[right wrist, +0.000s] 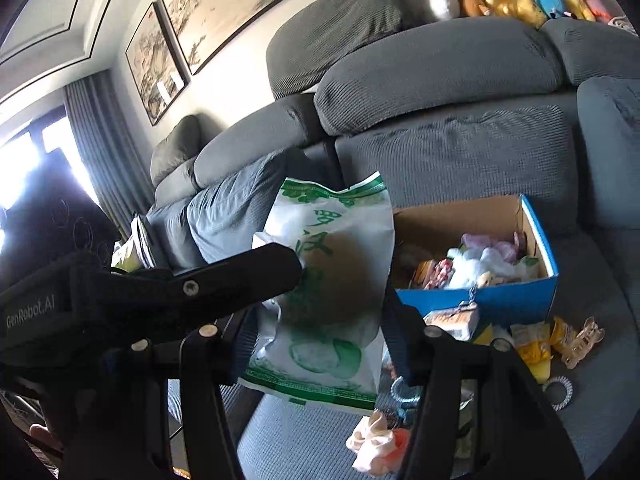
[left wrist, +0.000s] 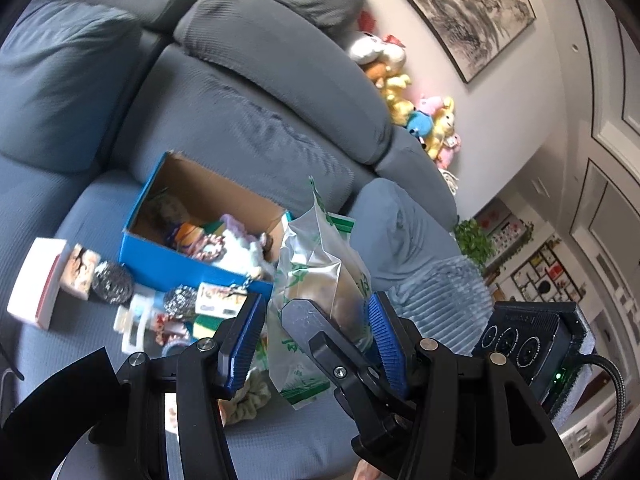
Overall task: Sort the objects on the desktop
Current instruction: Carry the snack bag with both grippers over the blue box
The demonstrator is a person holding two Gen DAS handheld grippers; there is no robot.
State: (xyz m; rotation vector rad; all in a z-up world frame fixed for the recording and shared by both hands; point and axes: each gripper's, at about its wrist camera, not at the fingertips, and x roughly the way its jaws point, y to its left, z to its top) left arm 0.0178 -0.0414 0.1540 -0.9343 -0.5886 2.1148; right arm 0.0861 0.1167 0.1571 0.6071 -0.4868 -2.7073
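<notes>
Both views show strong fisheye distortion: straight lines such as the picture frame (left wrist: 466,12) and wall panels bow toward the black rounded corners. Daylight enters from the window (right wrist: 28,160) at the left of the right wrist view, where it is blown out to white. The sofa (left wrist: 248,120) is evenly and softly lit, with no hard shadows. Motion blur smears the blue box (left wrist: 196,264) and the small items beside it. The plastic bag (right wrist: 332,280) is backlit, with a dark patch at its centre. The nearest black tool parts are underexposed and lack detail.
</notes>
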